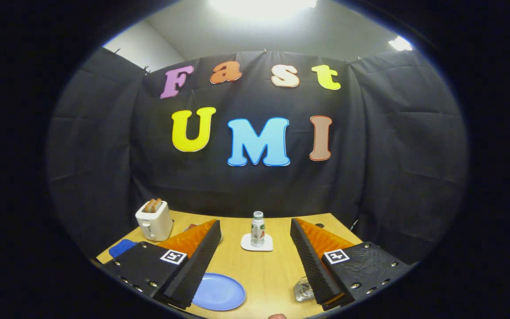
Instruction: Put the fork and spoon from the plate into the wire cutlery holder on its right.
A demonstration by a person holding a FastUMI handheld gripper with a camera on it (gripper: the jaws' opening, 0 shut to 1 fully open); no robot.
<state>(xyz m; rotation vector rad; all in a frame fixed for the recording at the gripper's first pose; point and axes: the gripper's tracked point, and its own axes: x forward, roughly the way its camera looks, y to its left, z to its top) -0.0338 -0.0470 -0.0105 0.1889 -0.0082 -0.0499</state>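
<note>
Gripper view looks out over a wooden worktop (264, 270) with the gripper (255, 235) held above it, its two fingers spread wide and pinching nothing. Between the fingers and a little beyond their tips, a small bottle (257, 229) stands upright on a white coaster (257, 244). A blue plate (218, 292) lies on the worktop near the base of the left finger (195, 261), partly hidden by it (no fork or spoon can be made out on the part that shows). By the base of the right finger (310, 261) sits a small clear glass object (303, 289); what it is cannot be told. Beyond the left finger stands a white toaster (154, 220) with bread in its slots, and a blue object (121, 248) lies just beside it.
</note>
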